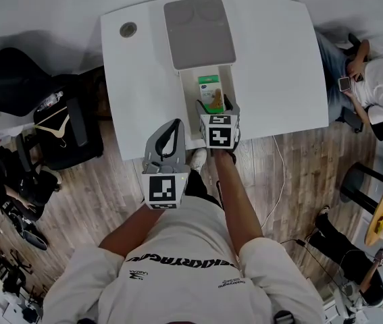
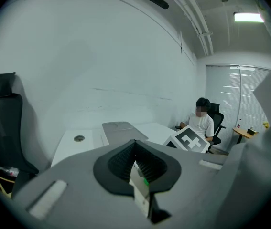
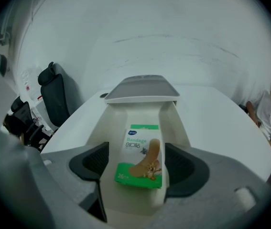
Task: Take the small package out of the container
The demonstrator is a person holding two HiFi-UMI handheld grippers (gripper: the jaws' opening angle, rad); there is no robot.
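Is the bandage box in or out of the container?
In: the bandage box lies flat inside the container, between its white walls.

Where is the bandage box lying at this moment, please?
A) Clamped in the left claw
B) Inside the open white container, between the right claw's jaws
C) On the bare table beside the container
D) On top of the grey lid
B: the right gripper view shows the bandage box lying in the open white container, with the right claw standing with its jaws apart on either side of it.
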